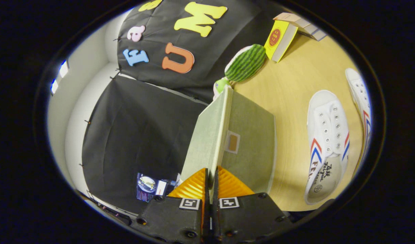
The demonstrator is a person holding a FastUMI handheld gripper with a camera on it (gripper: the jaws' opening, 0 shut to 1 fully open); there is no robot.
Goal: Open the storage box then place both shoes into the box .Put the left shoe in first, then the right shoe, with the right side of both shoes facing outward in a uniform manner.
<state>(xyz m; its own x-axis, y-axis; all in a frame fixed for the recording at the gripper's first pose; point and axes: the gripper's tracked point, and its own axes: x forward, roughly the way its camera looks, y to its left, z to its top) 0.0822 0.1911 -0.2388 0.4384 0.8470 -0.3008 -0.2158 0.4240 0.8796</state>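
Gripper view: claw [210, 184] pinched on the raised lid [212, 135] of the green storage box [251, 142], lid edge running straight ahead from the fingers. Right of the box on the tabletop [292, 84], two white shoes [326, 142], long axes pointing away, heels nearest; insole writing illegible. Beyond: watermelon plush [246, 62], yellow book [278, 39].

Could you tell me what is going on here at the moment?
A hand-held gripper is shut on the edge of the green storage box's lid, with the box just beyond its fingers on the wooden table. Two white shoes lie on the table beside the box, not yet inside. Past the box sit a watermelon-patterned plush toy and some books.
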